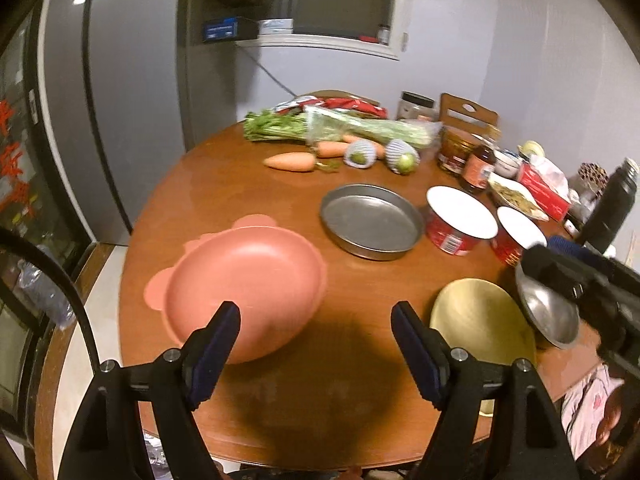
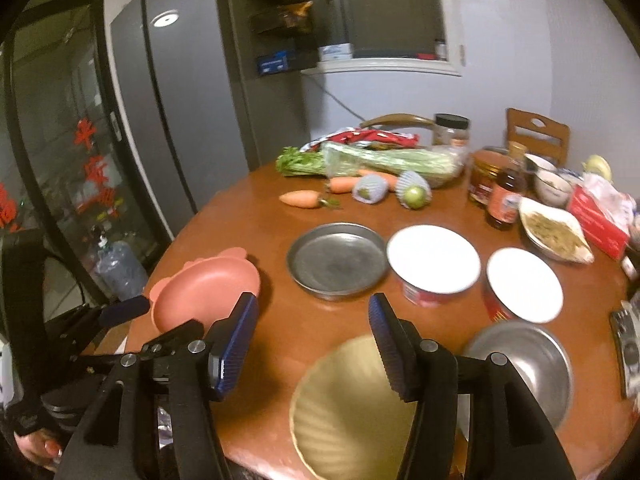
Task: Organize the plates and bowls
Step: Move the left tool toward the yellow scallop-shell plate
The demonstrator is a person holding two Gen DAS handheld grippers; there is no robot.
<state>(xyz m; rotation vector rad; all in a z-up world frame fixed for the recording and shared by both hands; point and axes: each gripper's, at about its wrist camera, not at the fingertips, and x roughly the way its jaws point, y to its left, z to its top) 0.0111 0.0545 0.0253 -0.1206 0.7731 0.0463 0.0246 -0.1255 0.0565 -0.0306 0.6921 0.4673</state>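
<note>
On the round wooden table (image 1: pixel 248 184) the dishes lie spread out. A pink plastic bowl (image 1: pixel 244 288) with small ear-like tabs sits near the left edge. Beyond it rests a shallow metal pan (image 1: pixel 370 220), and to its right stand two red-walled bowls with white insides, one (image 1: pixel 460 216) beside the pan and the other (image 1: pixel 518 232) further right. Near the front edge a pale yellow bowl (image 2: pixel 352 408) lies just beside a steel bowl (image 2: pixel 524 364); whether the two touch is hard to tell through the blur.

The left gripper (image 1: pixel 316 320) hangs above the table with its jaws apart and nothing between them. The right gripper (image 2: pixel 314 316) is likewise spread and empty, over the yellow bowl's near rim.
</note>
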